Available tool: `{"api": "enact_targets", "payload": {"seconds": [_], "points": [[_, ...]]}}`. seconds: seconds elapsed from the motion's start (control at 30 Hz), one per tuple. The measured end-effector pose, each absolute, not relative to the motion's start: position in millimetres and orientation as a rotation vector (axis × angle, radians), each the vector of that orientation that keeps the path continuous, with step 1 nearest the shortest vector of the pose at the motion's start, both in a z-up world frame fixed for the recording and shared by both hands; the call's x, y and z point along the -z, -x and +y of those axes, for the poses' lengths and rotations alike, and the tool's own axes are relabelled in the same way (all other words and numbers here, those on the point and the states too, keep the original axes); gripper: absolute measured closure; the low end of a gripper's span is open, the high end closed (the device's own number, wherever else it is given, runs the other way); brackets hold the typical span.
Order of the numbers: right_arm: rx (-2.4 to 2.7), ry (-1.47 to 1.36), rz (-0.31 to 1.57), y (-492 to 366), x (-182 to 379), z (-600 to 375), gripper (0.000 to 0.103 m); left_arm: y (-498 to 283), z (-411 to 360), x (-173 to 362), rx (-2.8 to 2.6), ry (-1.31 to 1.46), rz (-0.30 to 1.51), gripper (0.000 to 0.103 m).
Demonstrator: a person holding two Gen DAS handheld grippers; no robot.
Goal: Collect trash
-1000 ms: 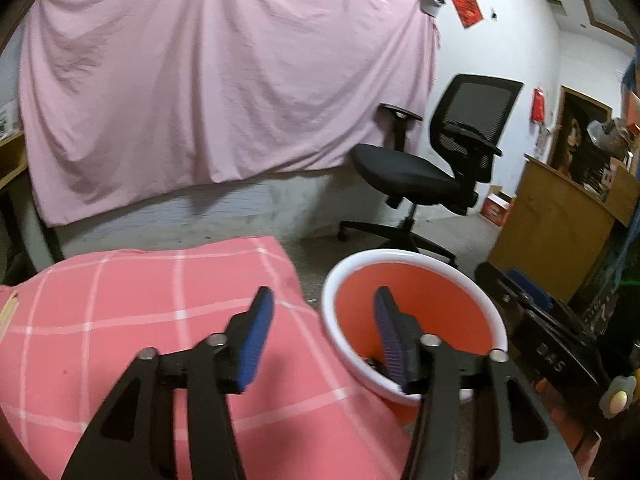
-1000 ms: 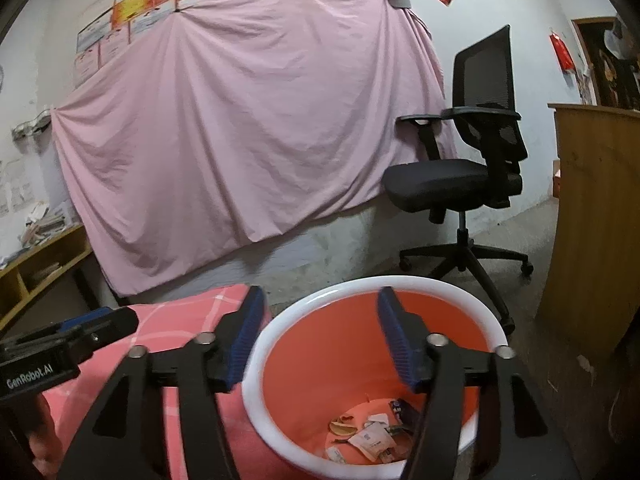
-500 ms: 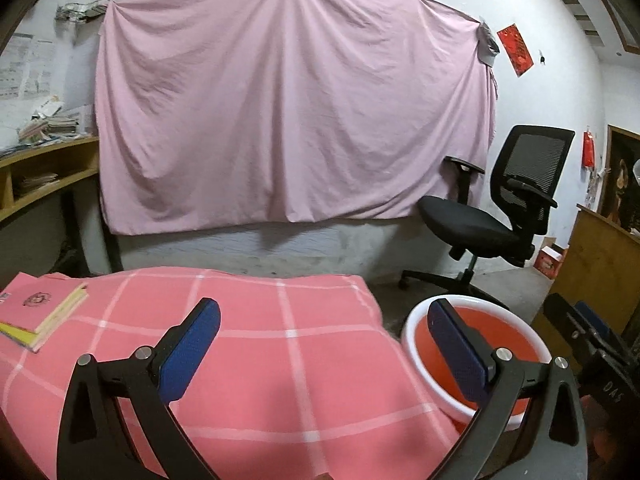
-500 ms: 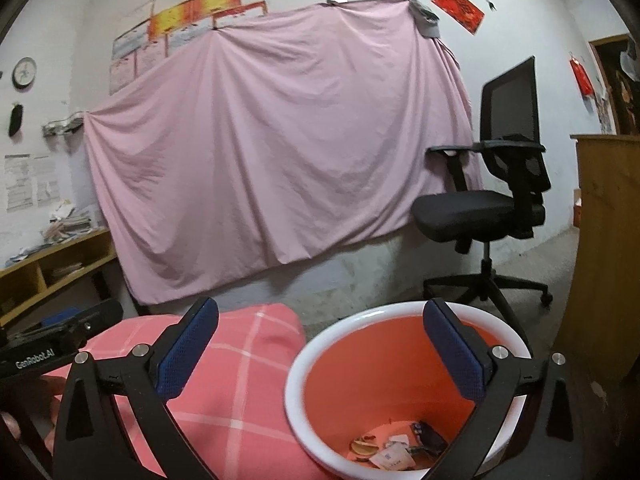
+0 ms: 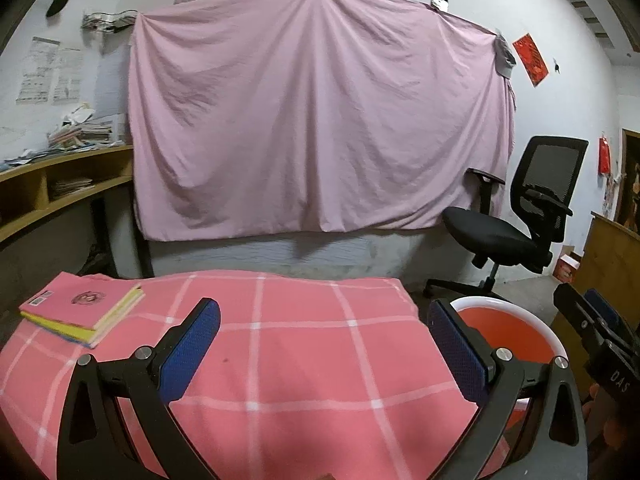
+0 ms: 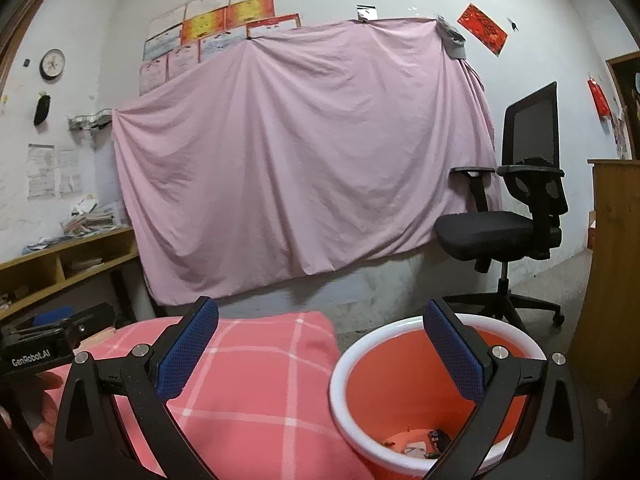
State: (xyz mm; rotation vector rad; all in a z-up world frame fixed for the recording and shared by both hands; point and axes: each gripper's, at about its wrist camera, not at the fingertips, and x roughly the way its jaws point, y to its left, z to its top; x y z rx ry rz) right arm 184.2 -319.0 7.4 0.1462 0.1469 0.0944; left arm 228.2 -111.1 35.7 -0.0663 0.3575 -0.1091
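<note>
An orange bin with a white rim (image 6: 404, 332) stands on the floor right of the table; it also shows in the left wrist view (image 5: 516, 312). Small bits of trash (image 6: 420, 446) lie at its bottom. My left gripper (image 5: 324, 344) is wide open and empty above the pink checked tablecloth (image 5: 300, 360). My right gripper (image 6: 320, 344) is wide open and empty, held over the table's right edge and the bin. The right gripper's body (image 5: 600, 340) shows at the left view's right edge.
A pink book on a yellow one (image 5: 80, 312) lies at the table's far left corner. A black office chair (image 6: 516, 216) stands behind the bin. A wooden cabinet (image 6: 616, 264) is at right. A pink sheet (image 5: 320, 120) covers the back wall; wooden shelves (image 5: 60, 192) at left.
Both grippers have opened from half open to wide open. Both have lifted and pulled back, and the left one has turned left from the bin toward the table.
</note>
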Motion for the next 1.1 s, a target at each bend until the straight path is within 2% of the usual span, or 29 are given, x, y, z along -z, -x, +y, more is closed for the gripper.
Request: {"api": "enact_targets", "payload": {"seconds": [0.47, 1.1], "points": [[-0.110, -0.123, 0.092, -146.1, -11.9, -294.9, 0.000, -176.7, -69.8, -33.5, 0.041, 0.106, 0.332, 0.001], [-0.125, -0.116, 0.044, -96.0, -8.9, -274.8, 0.000, -125.3, -52.3, -15.0, -0.018, 0.047, 0.314, 0.001]]}}
